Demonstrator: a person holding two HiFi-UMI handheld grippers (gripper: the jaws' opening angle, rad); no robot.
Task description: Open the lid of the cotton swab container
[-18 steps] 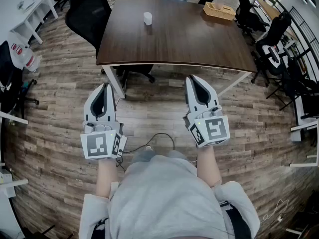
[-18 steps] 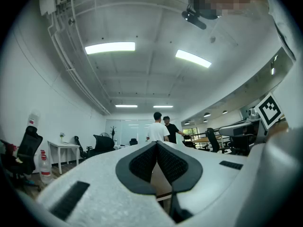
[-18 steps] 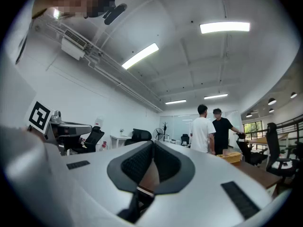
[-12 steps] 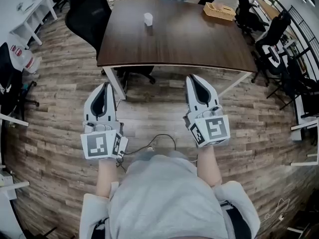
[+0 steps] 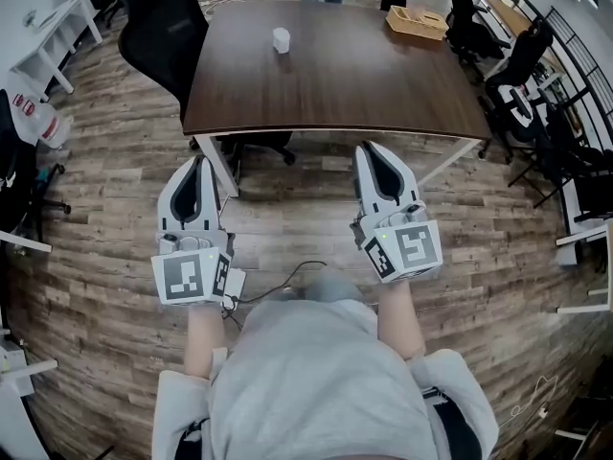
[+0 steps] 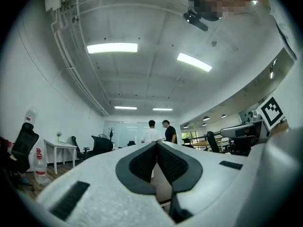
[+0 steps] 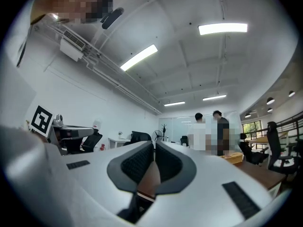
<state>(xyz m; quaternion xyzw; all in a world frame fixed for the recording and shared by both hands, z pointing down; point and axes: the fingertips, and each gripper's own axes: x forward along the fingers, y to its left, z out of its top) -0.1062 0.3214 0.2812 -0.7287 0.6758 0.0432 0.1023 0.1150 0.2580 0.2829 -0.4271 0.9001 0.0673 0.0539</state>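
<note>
A small white cotton swab container [image 5: 281,39] stands on the far left part of a dark wooden table [image 5: 383,84], well beyond both grippers. My left gripper [image 5: 200,161] is held low over the floor in front of the table, shut with nothing in it. My right gripper [image 5: 368,151] hangs beside it at the same height, also shut and empty. In the left gripper view the left gripper [image 6: 156,144] has its tips touching; in the right gripper view the right gripper [image 7: 154,144] looks the same. The container does not show in either gripper view.
A tan basket [image 5: 417,22] sits at the table's far right corner. A black office chair [image 5: 163,22] stands at its left, more chairs [image 5: 522,60] at the right. Two people [image 6: 158,131] stand beyond the table. A cable [image 5: 287,278] lies on the wood floor.
The view has shifted slightly; both grippers sit a touch higher and closer to the table's near edge. Both stay shut and empty.
</note>
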